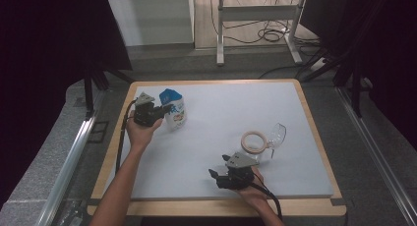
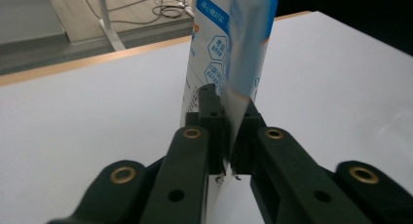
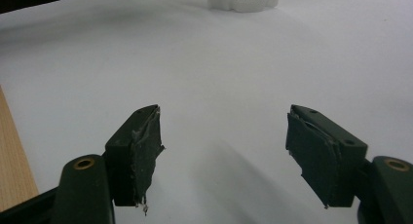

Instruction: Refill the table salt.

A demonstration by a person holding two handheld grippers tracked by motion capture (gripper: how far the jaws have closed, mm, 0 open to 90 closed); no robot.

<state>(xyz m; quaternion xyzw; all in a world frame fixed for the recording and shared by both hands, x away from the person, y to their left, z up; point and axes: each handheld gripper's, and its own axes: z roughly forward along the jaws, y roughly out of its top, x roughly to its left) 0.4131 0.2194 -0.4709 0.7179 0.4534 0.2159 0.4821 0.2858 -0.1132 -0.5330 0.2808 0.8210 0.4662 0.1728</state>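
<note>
A white pouch with a blue top (image 1: 173, 110) stands upright at the far left of the white mat (image 1: 221, 118). My left gripper (image 1: 164, 109) comes at it from the left, shut on its side seam. In the left gripper view the thin edge of the pouch (image 2: 229, 53) is pinched between the two pads of my left gripper (image 2: 229, 121). My right gripper (image 1: 215, 178) rests near the mat's front edge, pointing left, open. In the right gripper view my right gripper (image 3: 224, 141) has bare mat between its jaws, and the pouch's base (image 3: 242, 0) shows far off.
A beige tape ring (image 1: 254, 141) lies right of centre, with a clear glass (image 1: 276, 136) tipped on its side just behind it. A wooden rim (image 1: 314, 132) borders the mat. Desk legs and cables (image 1: 260, 34) stand on the floor beyond.
</note>
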